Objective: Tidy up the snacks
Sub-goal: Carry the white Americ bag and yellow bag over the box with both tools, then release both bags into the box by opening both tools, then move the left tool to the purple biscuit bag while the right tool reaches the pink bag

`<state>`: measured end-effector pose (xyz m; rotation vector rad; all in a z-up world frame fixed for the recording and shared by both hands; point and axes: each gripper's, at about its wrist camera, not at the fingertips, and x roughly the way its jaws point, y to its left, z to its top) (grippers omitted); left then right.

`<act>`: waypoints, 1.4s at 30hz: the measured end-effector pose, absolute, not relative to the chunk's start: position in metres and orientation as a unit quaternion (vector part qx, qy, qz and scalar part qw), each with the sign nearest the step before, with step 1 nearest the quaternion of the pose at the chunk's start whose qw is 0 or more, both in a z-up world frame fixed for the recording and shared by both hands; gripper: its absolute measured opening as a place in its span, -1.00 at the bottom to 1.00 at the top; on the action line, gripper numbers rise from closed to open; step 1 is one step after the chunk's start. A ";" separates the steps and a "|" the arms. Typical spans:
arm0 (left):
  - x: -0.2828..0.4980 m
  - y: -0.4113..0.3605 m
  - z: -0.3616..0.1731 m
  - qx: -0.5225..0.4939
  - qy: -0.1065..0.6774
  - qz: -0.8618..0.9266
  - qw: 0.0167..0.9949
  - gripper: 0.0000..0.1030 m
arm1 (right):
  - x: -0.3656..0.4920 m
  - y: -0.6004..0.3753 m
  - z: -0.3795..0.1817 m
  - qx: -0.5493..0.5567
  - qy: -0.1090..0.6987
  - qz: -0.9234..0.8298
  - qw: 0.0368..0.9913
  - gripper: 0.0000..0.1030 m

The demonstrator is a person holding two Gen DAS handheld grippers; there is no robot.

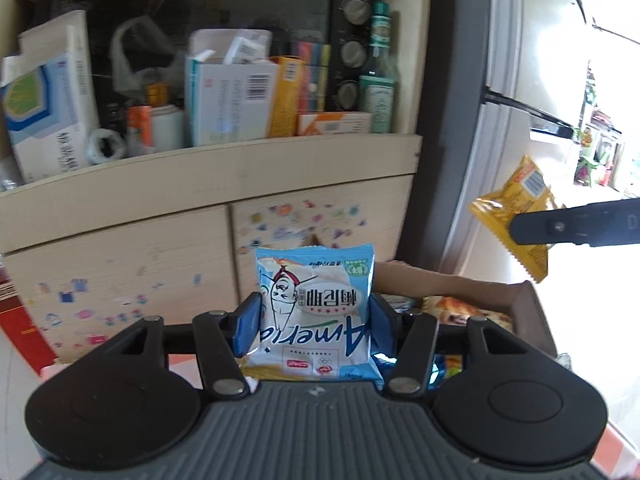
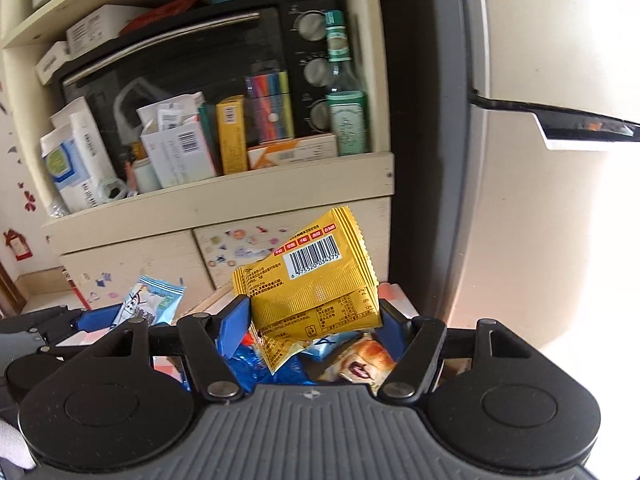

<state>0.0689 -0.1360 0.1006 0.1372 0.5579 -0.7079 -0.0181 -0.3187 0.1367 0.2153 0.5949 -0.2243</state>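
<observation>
Left claw pinches the blue packet upright, frame centre; right claw pinches the yellow packet, tilted. The cardboard box lies below, lower right; the right claw appears nearer.

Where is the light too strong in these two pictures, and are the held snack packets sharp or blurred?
Left wrist view: the right edge beside the fridge is washed out white; the blue packet in the left gripper reads sharp. Right wrist view: glare whitens the fridge's lower right; the yellow packet in the right gripper is sharp, its barcode legible; shelf lines bend from the fisheye.
</observation>
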 end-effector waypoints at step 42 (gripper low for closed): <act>0.060 -0.037 0.102 0.076 0.309 -0.264 0.911 0.90 | -0.025 -0.266 0.118 0.084 0.342 -0.024 0.936 0.81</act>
